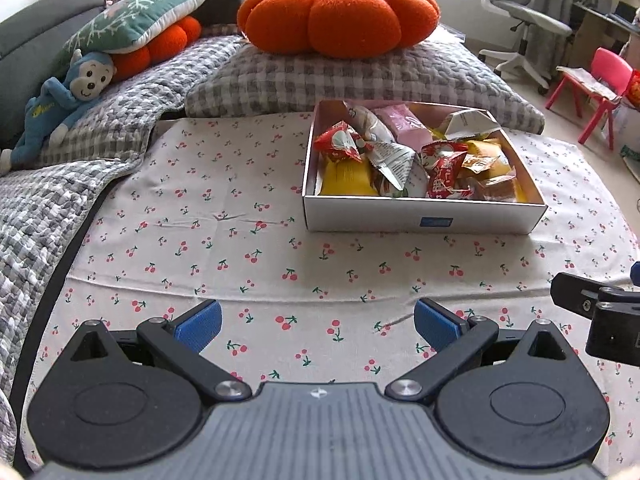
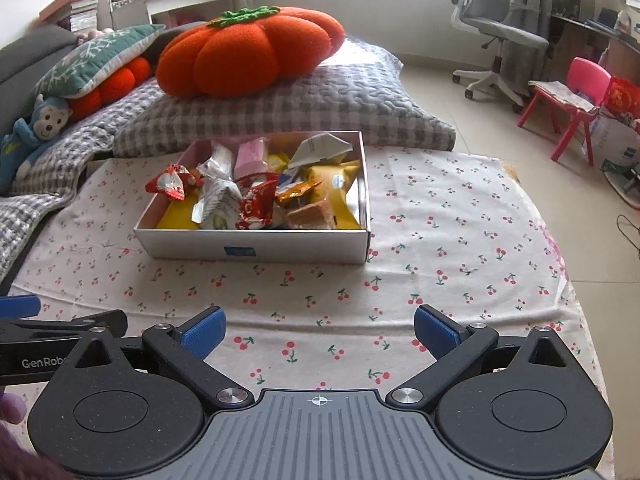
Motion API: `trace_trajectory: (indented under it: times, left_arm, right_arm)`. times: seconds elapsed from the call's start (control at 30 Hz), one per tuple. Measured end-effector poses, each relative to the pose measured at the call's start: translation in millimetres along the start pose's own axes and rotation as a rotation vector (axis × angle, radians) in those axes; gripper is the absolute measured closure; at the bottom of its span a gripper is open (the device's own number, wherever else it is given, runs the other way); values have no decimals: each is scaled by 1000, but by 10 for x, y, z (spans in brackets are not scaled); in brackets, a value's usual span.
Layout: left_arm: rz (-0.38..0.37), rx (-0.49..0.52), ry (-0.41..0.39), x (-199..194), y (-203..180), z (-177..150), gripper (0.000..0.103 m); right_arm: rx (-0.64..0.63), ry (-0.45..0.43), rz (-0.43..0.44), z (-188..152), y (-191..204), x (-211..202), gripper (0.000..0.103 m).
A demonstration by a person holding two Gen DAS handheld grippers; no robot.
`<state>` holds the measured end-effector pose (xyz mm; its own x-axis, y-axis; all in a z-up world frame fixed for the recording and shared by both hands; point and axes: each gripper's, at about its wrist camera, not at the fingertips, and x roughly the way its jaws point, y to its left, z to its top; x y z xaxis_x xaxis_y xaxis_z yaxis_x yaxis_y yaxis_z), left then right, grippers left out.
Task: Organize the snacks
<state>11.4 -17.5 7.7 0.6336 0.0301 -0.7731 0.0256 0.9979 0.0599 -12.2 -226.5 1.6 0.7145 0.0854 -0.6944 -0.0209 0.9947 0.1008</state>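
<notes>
A white cardboard box (image 1: 424,218) sits on the cherry-print cloth, full of several wrapped snacks (image 1: 400,156) in red, yellow, pink and white. It also shows in the right wrist view (image 2: 256,246), with the snacks (image 2: 260,196) piled inside. My left gripper (image 1: 318,326) is open and empty, low over the cloth, well in front of the box. My right gripper (image 2: 318,330) is open and empty, also in front of the box. Part of the right gripper (image 1: 600,312) shows at the left view's right edge.
The cherry-print cloth (image 1: 240,248) covers a low surface. An orange pumpkin cushion (image 1: 340,12) lies on a grey checked pillow (image 1: 360,76) behind the box. A blue monkey toy (image 1: 60,100) lies at left. A pink chair (image 2: 572,100) and office chair (image 2: 500,28) stand at right.
</notes>
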Motion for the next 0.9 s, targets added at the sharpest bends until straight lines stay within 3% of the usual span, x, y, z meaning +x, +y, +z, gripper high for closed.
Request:
trace_trajectory:
  times: [0.9]
  left_arm:
    - [-15, 12, -9, -32, -48, 4, 0]
  right_arm:
    - [17, 1, -13, -9, -41, -4, 2]
